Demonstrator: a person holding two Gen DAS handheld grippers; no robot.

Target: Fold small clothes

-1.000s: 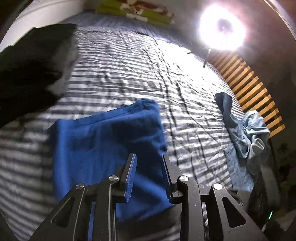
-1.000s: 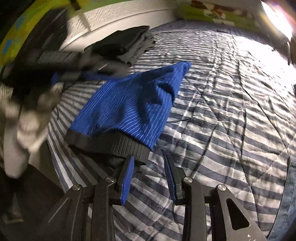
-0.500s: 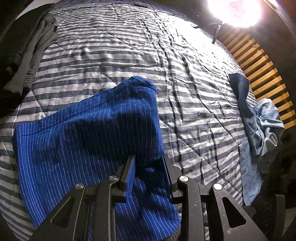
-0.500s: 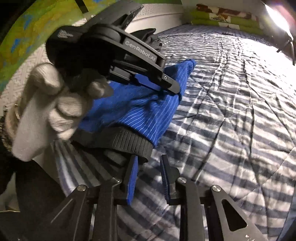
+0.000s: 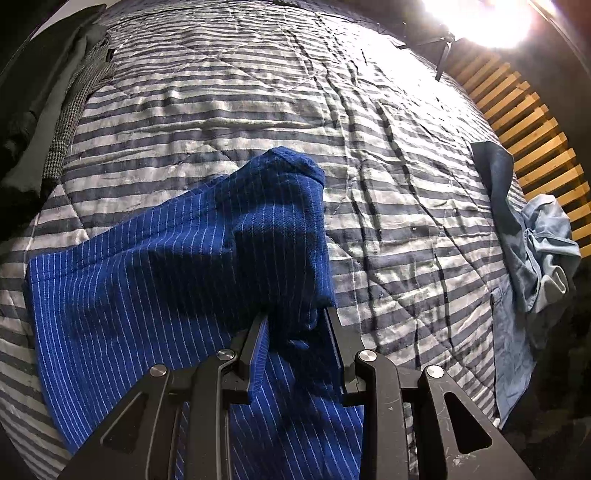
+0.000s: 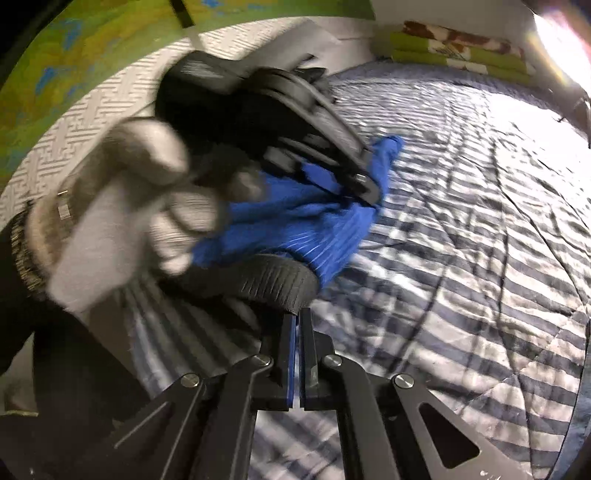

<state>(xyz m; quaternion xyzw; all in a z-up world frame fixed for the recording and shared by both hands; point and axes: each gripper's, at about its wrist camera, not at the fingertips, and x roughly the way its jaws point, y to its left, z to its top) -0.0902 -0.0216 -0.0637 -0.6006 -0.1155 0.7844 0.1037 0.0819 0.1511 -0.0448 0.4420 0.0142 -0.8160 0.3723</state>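
Note:
A blue pinstriped garment (image 5: 155, 280) with a black ribbed waistband (image 6: 273, 282) lies on the striped bedspread (image 5: 258, 92). My left gripper (image 5: 295, 325) is down on it, open, with a raised fold of the blue cloth between its fingers. In the right wrist view a gloved hand (image 6: 122, 221) holds that left gripper (image 6: 364, 188), blurred, over the blue garment (image 6: 325, 229). My right gripper (image 6: 297, 317) is shut on the edge of the waistband, which lifts slightly off the bed.
Dark clothes (image 5: 37, 110) are piled at the bed's left edge. Light blue and denim clothes (image 5: 535, 258) lie at the right edge by wooden slats (image 5: 535, 129). A bright lamp (image 5: 480, 22) glares at the far right. Folded green bedding (image 6: 461, 55) sits at the far end.
My right gripper has closed on the waistband. The left gripper has come down onto the blue cloth, taking a fold between its open fingers.

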